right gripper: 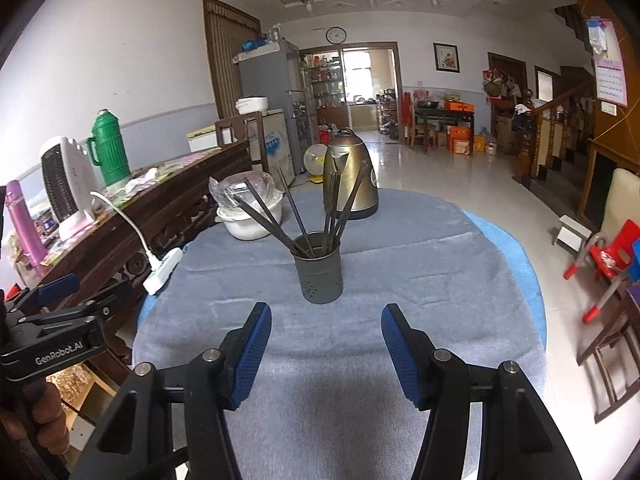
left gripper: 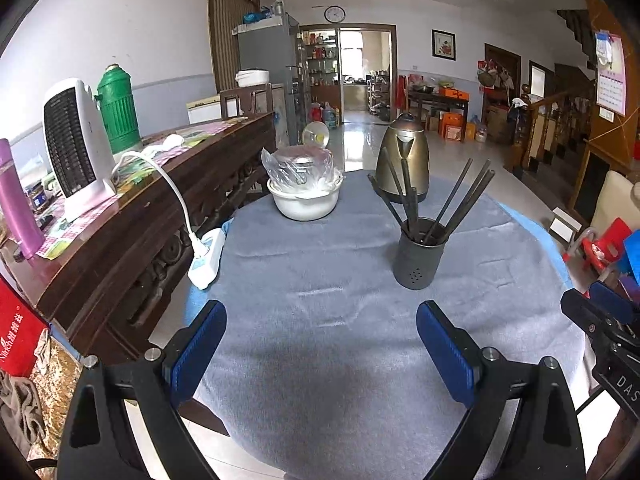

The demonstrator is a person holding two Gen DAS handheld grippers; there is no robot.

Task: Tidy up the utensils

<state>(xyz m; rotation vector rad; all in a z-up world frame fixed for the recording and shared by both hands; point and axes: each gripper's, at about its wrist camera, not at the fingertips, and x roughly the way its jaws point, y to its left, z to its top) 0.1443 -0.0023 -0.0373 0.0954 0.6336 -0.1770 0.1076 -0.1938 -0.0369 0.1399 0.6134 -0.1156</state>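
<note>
Chopsticks (right gripper: 298,216) splay from the holder (right gripper: 319,268); both my left gripper (left gripper: 320,354) and right gripper (right gripper: 326,354), wide and empty, could topple it.

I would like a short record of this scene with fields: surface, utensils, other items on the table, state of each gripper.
surface: round table under a grey cloth
utensils: dark chopsticks standing in a grey holder
other items: brass kettle, white bowl with bagged dish
left gripper: open, empty
right gripper: open, empty, facing the holder
</note>
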